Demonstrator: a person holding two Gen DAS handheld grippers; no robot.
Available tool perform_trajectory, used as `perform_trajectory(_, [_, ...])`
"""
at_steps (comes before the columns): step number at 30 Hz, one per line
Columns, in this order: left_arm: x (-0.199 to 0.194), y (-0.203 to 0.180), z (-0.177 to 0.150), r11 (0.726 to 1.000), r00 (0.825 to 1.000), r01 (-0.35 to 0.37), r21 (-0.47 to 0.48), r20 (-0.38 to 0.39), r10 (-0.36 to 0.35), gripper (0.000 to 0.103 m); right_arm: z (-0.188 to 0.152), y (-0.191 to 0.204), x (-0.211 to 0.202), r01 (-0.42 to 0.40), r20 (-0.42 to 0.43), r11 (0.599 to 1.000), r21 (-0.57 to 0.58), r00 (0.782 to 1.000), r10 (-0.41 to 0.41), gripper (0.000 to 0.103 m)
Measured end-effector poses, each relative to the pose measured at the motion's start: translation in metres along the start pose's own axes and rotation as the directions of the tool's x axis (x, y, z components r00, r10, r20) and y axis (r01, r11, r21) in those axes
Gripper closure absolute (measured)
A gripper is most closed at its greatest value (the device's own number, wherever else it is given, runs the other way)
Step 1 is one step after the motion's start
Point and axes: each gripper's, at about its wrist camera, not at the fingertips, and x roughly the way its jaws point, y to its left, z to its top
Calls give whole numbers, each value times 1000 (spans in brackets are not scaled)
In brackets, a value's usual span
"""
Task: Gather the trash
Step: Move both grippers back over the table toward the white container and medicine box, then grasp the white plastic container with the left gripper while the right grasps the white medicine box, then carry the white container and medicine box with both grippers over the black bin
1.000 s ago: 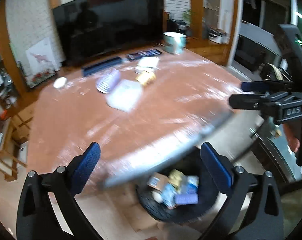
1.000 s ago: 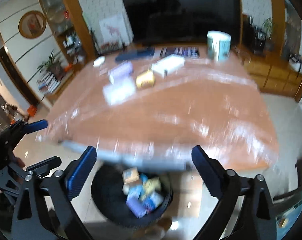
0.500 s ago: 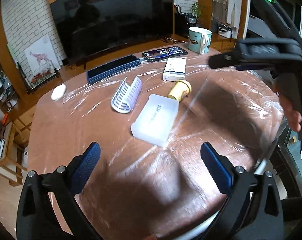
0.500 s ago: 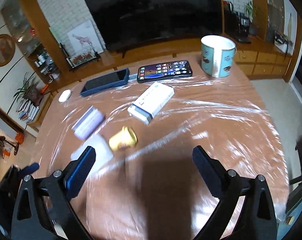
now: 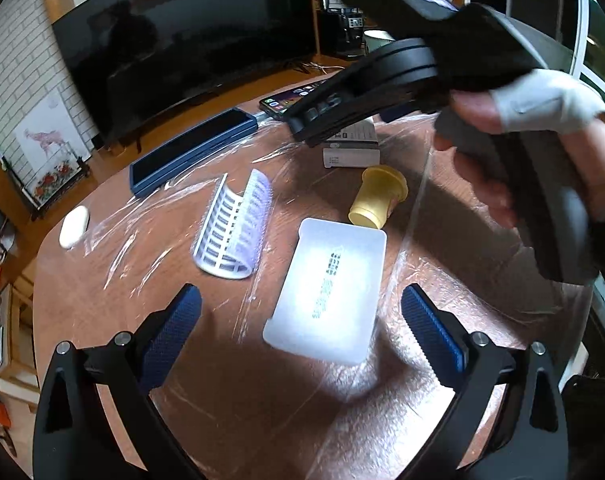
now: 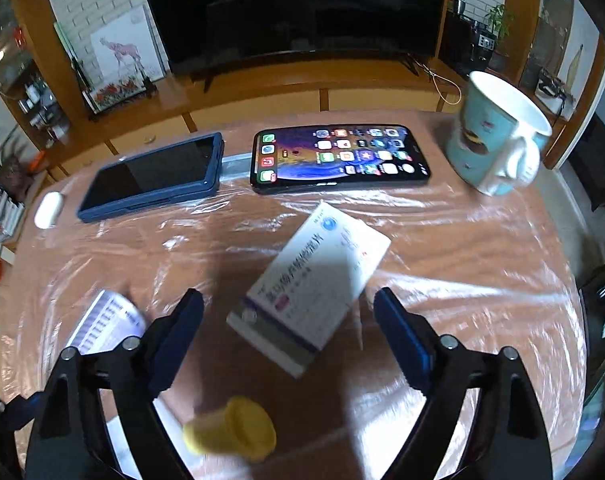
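Note:
A flat white plastic packet (image 5: 328, 296) lies on the film-covered brown table just ahead of my open, empty left gripper (image 5: 300, 324). A white ribbed plastic tray (image 5: 236, 226) lies left of it and a small yellow cup (image 5: 378, 197) on its side beyond. A white medicine box (image 6: 310, 284) lies between the fingers of my open, empty right gripper (image 6: 288, 328), slightly below them. The yellow cup (image 6: 232, 434) shows near the bottom of the right wrist view and the ribbed tray (image 6: 108, 322) at left. The right gripper's body (image 5: 422, 76) hangs over the box in the left wrist view.
At the table's far side lie a dark phone in a blue case (image 6: 154, 176), a lit phone (image 6: 338, 158), a teal mug (image 6: 498, 136) and a white earbud case (image 6: 48, 210). A large TV (image 6: 294, 4) stands behind. The table edge curves on the right.
Both grippers have moved up from the bin below the table's edge to over the table. The right gripper has come in over the medicine box, the left toward the white packet.

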Motion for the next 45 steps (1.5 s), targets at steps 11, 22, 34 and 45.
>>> perform_trajectory(11, [11,-3,4,998,998,62,10,-23,-62,34,8,0,22,13,-18,1000,4,1000,-13,32])
perform_trajectory(22, [10,-4,0,997,996,83,-5,-30,-83,50,-6,-13,9,-26,29,999,-29,999,27,53])
perform_trajectory(34, [1,-3,-8,996,998,60,-61,-27,-62,50,-23,-41,-18,-97,48,995,9,994,96,53])
perform_trajectory(45, [-12,6,-11,990,1000,24,-142,-3,-24,50,-61,-56,-68,-183,80,983,-25,980,184,53])
